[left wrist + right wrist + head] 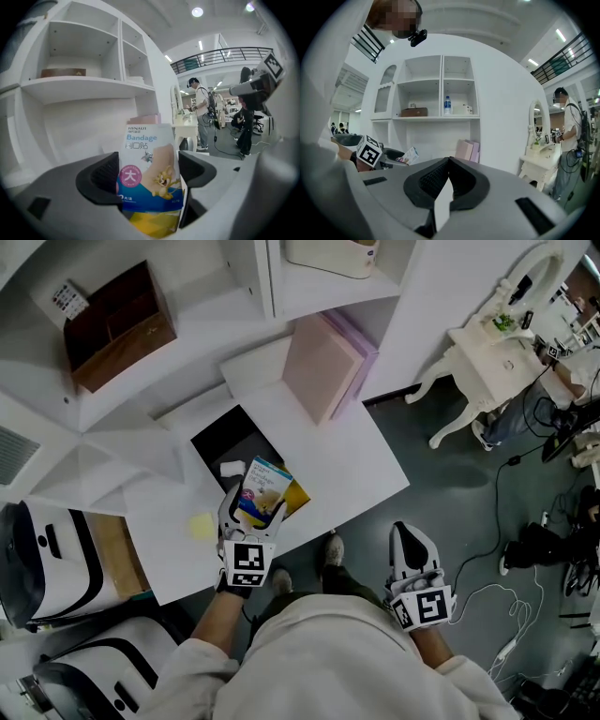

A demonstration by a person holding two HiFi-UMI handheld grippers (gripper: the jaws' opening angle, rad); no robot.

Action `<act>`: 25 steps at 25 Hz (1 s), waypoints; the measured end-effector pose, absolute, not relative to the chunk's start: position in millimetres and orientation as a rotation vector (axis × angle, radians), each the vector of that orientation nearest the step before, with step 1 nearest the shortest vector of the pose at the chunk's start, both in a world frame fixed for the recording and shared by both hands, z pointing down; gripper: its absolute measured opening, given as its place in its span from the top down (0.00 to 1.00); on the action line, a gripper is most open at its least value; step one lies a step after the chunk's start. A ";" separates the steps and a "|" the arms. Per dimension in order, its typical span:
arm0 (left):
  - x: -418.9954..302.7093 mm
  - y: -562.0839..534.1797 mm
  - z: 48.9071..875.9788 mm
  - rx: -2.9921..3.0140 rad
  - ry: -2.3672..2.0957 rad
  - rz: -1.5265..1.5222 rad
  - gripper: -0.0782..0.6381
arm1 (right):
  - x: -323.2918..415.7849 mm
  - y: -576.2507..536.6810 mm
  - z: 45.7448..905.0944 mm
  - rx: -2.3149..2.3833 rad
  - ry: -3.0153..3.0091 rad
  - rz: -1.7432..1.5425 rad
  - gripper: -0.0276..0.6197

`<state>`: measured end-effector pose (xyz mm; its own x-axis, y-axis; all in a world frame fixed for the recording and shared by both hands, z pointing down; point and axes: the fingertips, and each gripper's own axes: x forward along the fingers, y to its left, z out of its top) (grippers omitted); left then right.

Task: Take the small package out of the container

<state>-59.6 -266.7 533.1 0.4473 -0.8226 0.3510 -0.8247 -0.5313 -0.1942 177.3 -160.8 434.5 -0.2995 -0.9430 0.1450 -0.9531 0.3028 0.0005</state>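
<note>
1. The left tongs (149,174) pinch the small package (151,154), a flat, glossy pouch in white, blue and yellow. It is printed "Bandage" with a cartoon cat and mouse, and stands upright between the dark ribbed pads (104,177).
2. Just beyond these tongs' tips, a shallow black rectangular container (217,439) sits on the smooth white bench (356,465). The package shows over its near corner.
3. A small white piece (232,468) lies inside the container, close to the package.
4. Left of the left tongs, a soft pale-yellow round object (200,526) rests on the bench.
5. Farther ahead, a matte pink box (323,367) sits at the bench's back.
6. The right tongs (448,169) are pressed together and hold nothing. They are well to the right, over the grey floor (450,493).
</note>
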 end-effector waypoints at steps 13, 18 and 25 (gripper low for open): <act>-77.2 -236.7 452.7 2.699 -1.689 0.381 0.33 | 140.7 -165.9 414.8 1.728 -2.511 0.065 0.92; -79.7 -222.3 427.8 2.679 -1.708 0.294 0.33 | 129.2 -168.5 408.5 1.703 -2.536 0.046 0.92; -88.1 -213.8 403.6 2.677 -1.718 0.232 0.33 | 118.5 -172.3 398.2 1.695 -2.564 0.008 0.92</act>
